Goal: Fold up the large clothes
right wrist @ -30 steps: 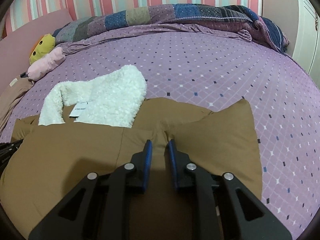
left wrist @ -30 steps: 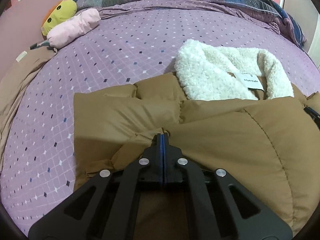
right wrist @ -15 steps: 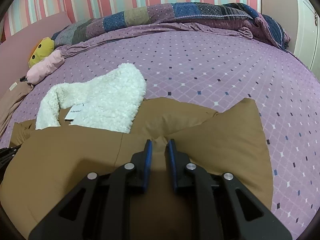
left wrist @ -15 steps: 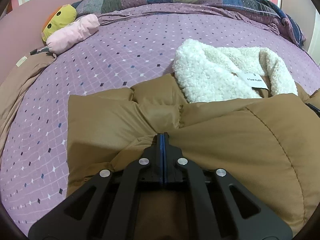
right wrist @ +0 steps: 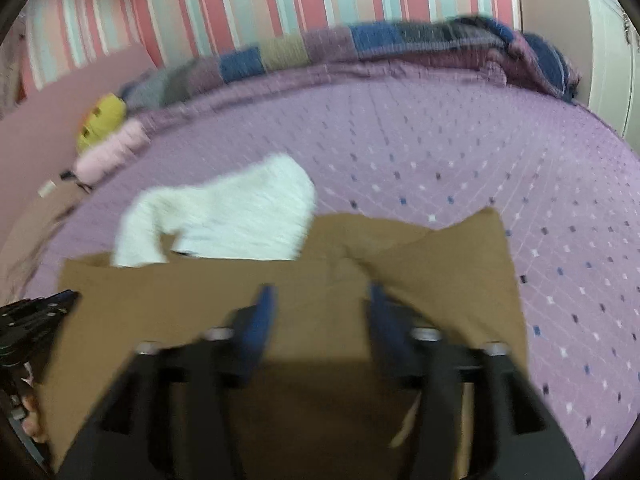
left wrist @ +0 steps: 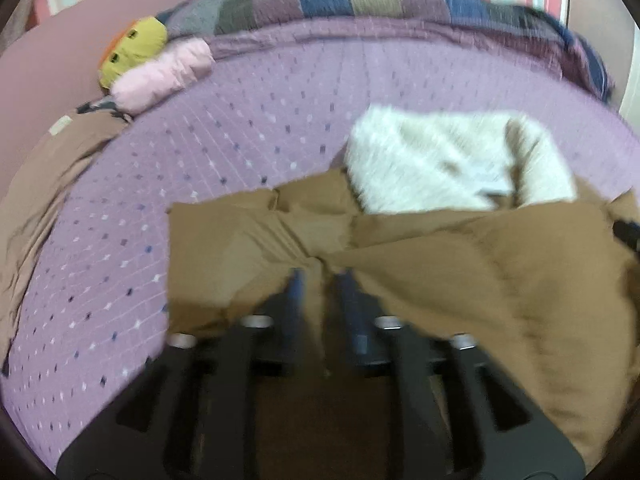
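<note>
A brown padded coat [left wrist: 500, 280] with a white fleece lining [left wrist: 440, 160] lies spread on the purple bed sheet [left wrist: 260, 120]. My left gripper [left wrist: 321, 280] sits over the coat's left part. Its jaws are opening, and a raised fold of brown fabric still stands between the fingers without being pinched. In the right wrist view the coat [right wrist: 440, 264] and fleece [right wrist: 240, 208] show again. My right gripper [right wrist: 320, 298] hovers over the coat's right part with its jaws opening wide and only flat fabric beneath them. Both views are motion-blurred.
A yellow plush toy [left wrist: 134, 46] and a pink cushion [left wrist: 164, 76] lie at the far left. A patchwork quilt [left wrist: 360, 0] is bunched along the far edge under a striped wall. A tan cloth [left wrist: 48, 184] hangs off the left side. The left gripper's body [right wrist: 36, 312] shows at the left edge.
Both grippers were shut on folds of the coat and now have their jaws apart. Both have lifted and drawn back a little, and the released fabric has settled.
</note>
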